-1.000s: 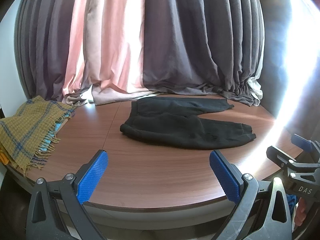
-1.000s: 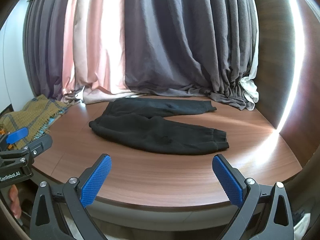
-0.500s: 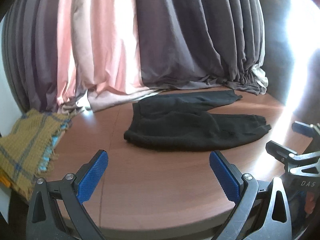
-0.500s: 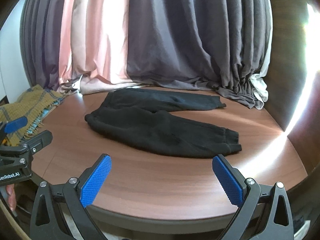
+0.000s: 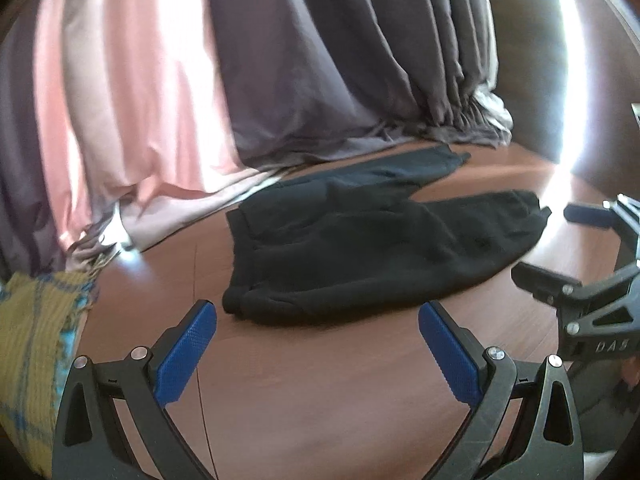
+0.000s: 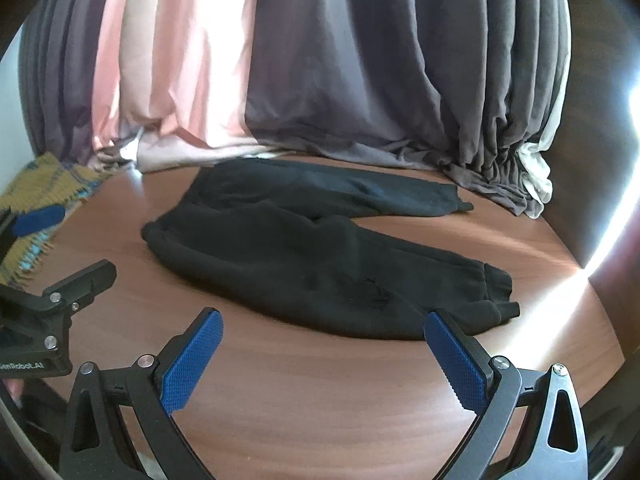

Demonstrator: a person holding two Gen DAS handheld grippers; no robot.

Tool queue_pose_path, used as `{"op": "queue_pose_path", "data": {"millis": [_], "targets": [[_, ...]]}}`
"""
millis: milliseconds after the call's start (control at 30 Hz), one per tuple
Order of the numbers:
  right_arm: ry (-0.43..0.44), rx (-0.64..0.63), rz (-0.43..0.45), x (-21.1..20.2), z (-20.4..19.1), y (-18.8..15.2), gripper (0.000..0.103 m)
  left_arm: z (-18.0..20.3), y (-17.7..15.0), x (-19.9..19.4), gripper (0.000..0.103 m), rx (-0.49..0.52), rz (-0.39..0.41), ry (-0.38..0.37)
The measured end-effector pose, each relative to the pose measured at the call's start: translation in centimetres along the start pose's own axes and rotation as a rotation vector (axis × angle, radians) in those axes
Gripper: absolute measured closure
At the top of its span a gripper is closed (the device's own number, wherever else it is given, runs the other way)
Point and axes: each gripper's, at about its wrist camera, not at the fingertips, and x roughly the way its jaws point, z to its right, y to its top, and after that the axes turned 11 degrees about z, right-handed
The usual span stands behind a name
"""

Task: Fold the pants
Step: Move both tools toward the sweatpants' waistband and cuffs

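Black fabric: pants [image 5: 360,240] lie flat on a wood table [image 5: 320,392], unfolded, filling the centre of the left wrist view; in the right wrist view they [image 6: 320,256] stretch from centre left to lower right.
Legs: the two legs fork apart, cuffs toward the right of both frames; the nearer cuff [image 6: 494,296] sits just beyond the right gripper's right pad.
Waistband: the waistband [image 5: 240,256] is at the left end of the garment, just above the left gripper's left pad [image 5: 186,356] in the frame.
Left gripper: the left gripper [image 5: 318,356], bottom centre of its own view, has its blue pads spread wide and holds nothing; it hangs over bare table short of the pants. It also shows at the left edge of the right wrist view [image 6: 56,248].
Right gripper: the right gripper [image 6: 320,360], bottom centre of its own view, is likewise spread and empty, with the pants' near edge between its tips. It appears at the right edge of the left wrist view [image 5: 576,244].
Backdrop: curtains [image 6: 360,60] in grey and pink hang behind the table, their hems pooling on the far edge.
Left side: a mustard plaid blanket [image 5: 32,352] lies at lower left of the left wrist view, apart from the pants.
Light: sun glare washes the right edge of both frames.
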Motion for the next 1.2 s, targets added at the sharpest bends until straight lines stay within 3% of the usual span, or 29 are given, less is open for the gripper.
{"op": "queue_pose_path", "data": {"millis": [267, 633, 1000, 1200], "targets": [[0.006, -0.046, -0.048, 3.4, -0.4, -0.4, 0.001, 0.0, -1.3, 3.3, 0.0, 0.067, -0.036, -0.024], [0.106, -0.11, -0.132, 9.0, 0.5, -2.2, 0.001, 1.8, -3.7, 8.7, 0.0, 0.174, -0.134, 0.0], [0.13, -0.066, -0.175, 11.4, 1.1, -2.8, 0.001, 3.1, -4.2, 12.6, 0.0, 0.236, -0.154, -0.024], [0.121, -0.06, -0.181, 12.0, 1.2, -3.0, 0.001, 2.6, -2.7, 13.1, 0.0, 0.199, -0.134, -0.022]]}}
